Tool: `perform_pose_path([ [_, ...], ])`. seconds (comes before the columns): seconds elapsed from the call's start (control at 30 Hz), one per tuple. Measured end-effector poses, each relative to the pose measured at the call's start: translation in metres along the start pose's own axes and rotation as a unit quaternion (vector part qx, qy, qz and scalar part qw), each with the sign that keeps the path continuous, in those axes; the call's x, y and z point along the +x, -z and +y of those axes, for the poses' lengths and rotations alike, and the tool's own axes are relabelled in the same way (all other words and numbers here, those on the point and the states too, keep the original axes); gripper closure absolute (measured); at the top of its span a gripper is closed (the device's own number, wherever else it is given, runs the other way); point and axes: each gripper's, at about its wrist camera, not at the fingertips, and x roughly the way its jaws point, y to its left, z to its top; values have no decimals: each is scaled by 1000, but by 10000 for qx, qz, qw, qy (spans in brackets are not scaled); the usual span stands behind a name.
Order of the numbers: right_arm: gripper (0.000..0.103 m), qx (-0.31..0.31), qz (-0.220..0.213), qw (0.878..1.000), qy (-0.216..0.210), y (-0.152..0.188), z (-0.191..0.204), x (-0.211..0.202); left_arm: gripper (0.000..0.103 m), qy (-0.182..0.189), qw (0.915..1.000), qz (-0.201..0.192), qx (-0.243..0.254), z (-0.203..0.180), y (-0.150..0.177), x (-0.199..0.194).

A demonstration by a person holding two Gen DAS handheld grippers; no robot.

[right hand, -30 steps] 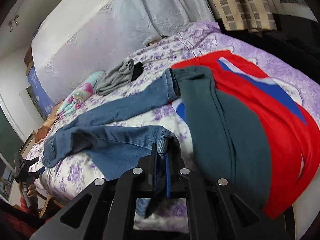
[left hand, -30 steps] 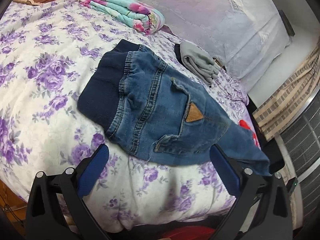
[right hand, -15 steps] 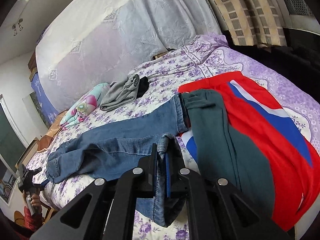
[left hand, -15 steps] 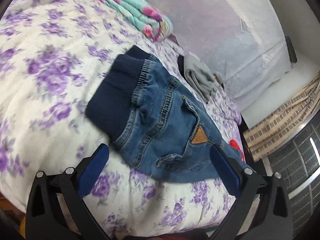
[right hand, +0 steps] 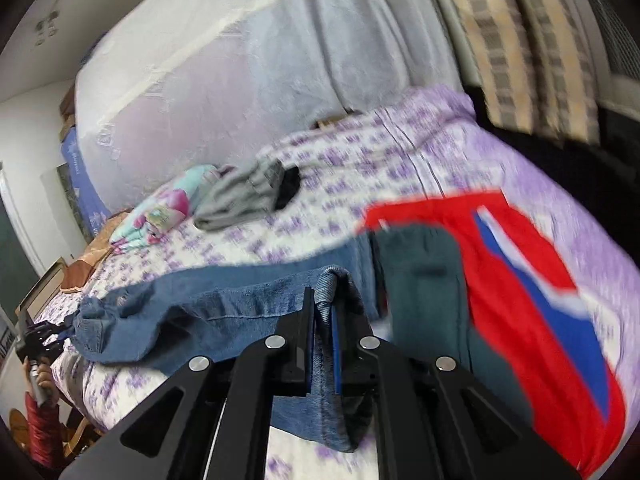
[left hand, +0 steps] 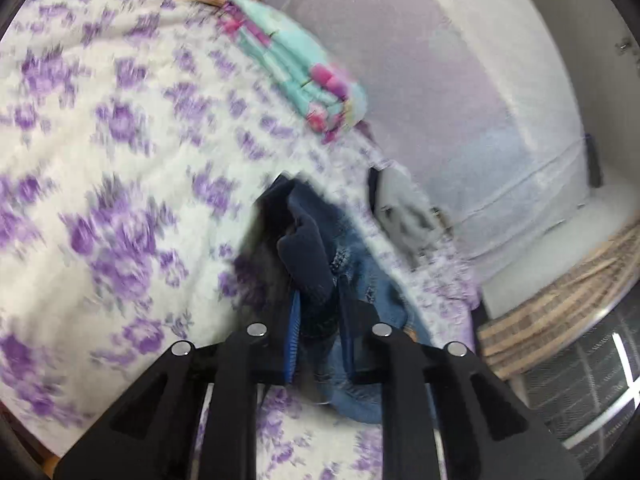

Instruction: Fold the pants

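Observation:
Blue jeans [right hand: 208, 300] with a dark navy waistband [left hand: 304, 248] lie stretched across the flowered bed cover [left hand: 100, 140]. My left gripper [left hand: 318, 292] has its jaws closing on the bunched waistband, which sits pinched between the blue pads and is lifted off the bed. In the right wrist view, my right gripper [right hand: 322, 300] is shut on the hem of a jeans leg [right hand: 326, 280], held up above the bed, with denim hanging below the fingers. Both views are blurred.
A folded floral blanket [left hand: 304, 80] and a folded grey garment [left hand: 404, 208] lie toward the far side. Dark green trousers [right hand: 420, 280] lie on a red and blue garment [right hand: 520, 280] at the right. A white sheet covers the wall behind.
My left gripper went from wide open in front of the jeans to closed on the waistband, bunching and lifting it. My right gripper rose with the leg hem still in it.

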Motion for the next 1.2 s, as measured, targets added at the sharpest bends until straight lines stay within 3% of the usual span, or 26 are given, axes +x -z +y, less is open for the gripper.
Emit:
perform_pose_path([
  [0.07, 96, -166, -162, 9997, -78, -7, 11, -8, 87, 76, 9999, 52, 84, -6, 1, -13],
  [0.13, 95, -342, -229, 9991, -91, -4, 16, -18, 87, -83, 9995, 158, 259, -8, 11, -18],
  [0.23, 93, -602, -113, 9980, 157, 27, 8, -30, 87, -312, 9985, 415, 159, 13, 26, -17],
  [0.27, 88, -571, 17, 9981, 242, 47, -3, -33, 87, -315, 9982, 501, 26, 25, 30, -17],
  [0.33, 82, -323, 248, 9985, 368, 79, -23, -39, 86, -278, 9962, 713, -411, 55, 37, -10],
  [0.4, 68, 172, 339, 9976, 579, 105, -51, -49, 85, 9, 9948, 726, -709, 67, 36, -9],
  [0.47, 68, 880, 194, 9944, 554, 113, -78, -65, 81, 9, 9950, 698, -714, 61, 34, -9],
  [0.53, 68, 1534, -56, 9881, 95, 111, -96, -79, 58, -177, 9966, 710, -385, 43, 35, -5],
  [0.6, 68, 1785, -129, 9836, -244, 105, -99, -81, 42, -211, 9969, 734, -200, 29, 41, -1],
  [0.7, 67, 2060, 94, 9750, -832, 100, -91, -69, 28, -393, 9974, 598, -17, 18, 45, 8],
  [0.83, 59, 2445, 571, 9567, -1472, 101, -68, -41, 27, -518, 9972, 502, -175, 17, 40, 23],
  [0.9, 57, 2393, 628, 9578, -1461, 96, -53, -35, 25, -579, 9969, 516, -144, 15, 40, 24],
  [0.97, 45, 1944, 500, 9729, -1146, 78, -37, -35, 29, -662, 9963, 547, -4, 13, 41, 24],
  [1.03, 38, 1315, 314, 9884, -688, 55, -28, -34, 49, -795, 9954, 519, 105, 16, 41, 23],
  [1.1, 38, 888, 211, 9958, -112, 36, -31, -26, 56, -679, 9962, 543, 61, 24, 40, 20],
  [1.17, 39, 950, 297, 9948, 223, 24, -48, -10, 60, -535, 9970, 564, 31, 29, 40, 17],
  [1.2, 52, 1052, 371, 9937, 139, 24, -54, -3, 61, -500, 9971, 570, 34, 30, 40, 16],
])
